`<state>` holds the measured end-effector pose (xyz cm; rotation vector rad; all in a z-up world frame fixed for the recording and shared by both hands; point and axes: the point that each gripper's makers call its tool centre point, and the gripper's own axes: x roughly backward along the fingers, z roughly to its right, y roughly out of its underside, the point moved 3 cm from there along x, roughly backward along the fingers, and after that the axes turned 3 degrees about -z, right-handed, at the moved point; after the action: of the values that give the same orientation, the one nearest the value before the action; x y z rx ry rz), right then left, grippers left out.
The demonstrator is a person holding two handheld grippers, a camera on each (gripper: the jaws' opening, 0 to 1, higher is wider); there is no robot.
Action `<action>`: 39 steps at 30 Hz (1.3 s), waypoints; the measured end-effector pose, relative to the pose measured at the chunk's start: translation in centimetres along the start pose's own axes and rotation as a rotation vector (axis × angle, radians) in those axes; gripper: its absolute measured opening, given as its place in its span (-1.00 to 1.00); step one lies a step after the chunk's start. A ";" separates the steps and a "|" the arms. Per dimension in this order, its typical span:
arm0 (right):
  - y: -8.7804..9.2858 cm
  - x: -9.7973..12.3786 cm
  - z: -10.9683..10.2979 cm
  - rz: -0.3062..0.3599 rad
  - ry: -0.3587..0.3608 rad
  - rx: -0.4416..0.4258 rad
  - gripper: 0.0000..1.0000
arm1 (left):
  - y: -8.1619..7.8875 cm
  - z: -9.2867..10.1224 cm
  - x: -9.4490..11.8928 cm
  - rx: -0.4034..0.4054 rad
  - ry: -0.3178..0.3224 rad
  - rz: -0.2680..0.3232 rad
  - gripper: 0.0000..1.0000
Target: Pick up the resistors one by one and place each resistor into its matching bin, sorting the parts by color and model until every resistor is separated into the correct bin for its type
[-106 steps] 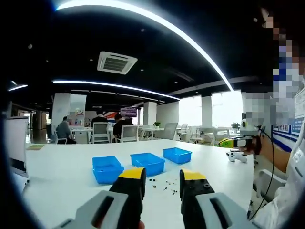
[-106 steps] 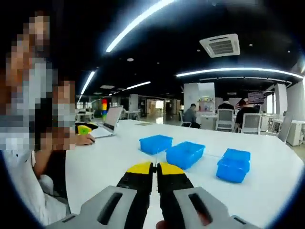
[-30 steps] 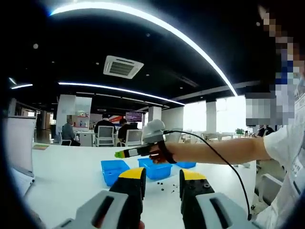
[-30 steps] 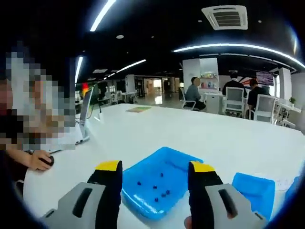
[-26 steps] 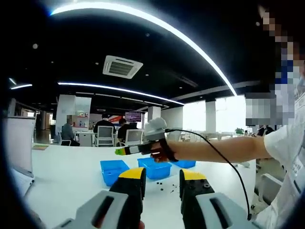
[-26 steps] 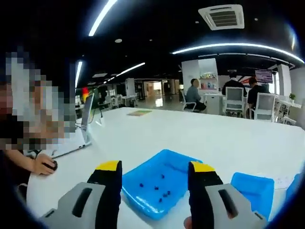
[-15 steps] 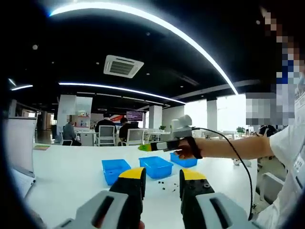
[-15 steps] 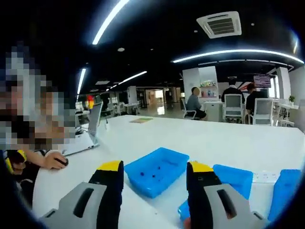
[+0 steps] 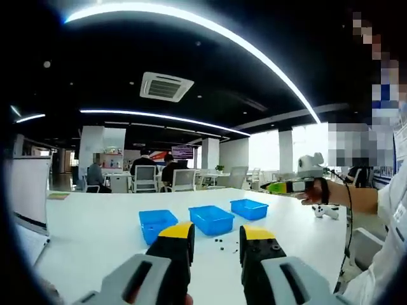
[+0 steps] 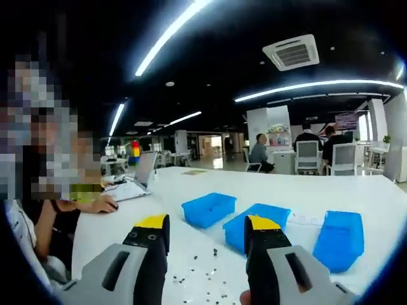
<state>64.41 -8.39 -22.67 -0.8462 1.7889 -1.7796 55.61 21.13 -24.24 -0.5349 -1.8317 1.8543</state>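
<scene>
In the right gripper view, the right gripper (image 10: pixel 206 232) is held with its fingers wide apart and empty above the loose resistors (image 10: pixel 197 273) scattered at the lower centre of the white bench (image 10: pixel 331 190), in front of three blue bins (image 10: pixel 208 209). Because the parts are tiny and clustered, two could be pinched together or one flicked away. Compared with a second ago, the right gripper is seen drawn back from over the bin, while the left gripper (image 9: pixel 216 236) is held equally open and empty.
</scene>
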 end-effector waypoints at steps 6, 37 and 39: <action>1.6 6.4 -0.9 0.073 0.073 0.024 -0.09 | 0.4 -0.2 -0.2 0.004 -0.002 -0.011 -0.39; 2.8 7.2 0.8 -0.156 0.159 -0.157 -0.30 | 0.6 0.1 -0.3 0.002 0.005 -0.022 -0.39; 2.7 5.9 0.3 -0.220 0.132 -0.109 -0.32 | 0.5 0.1 -0.2 0.001 0.005 -0.018 -0.39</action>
<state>60.32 -12.89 -24.81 -1.0242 1.9567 -1.9287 55.69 20.96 -24.76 -0.5205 -1.8269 1.8402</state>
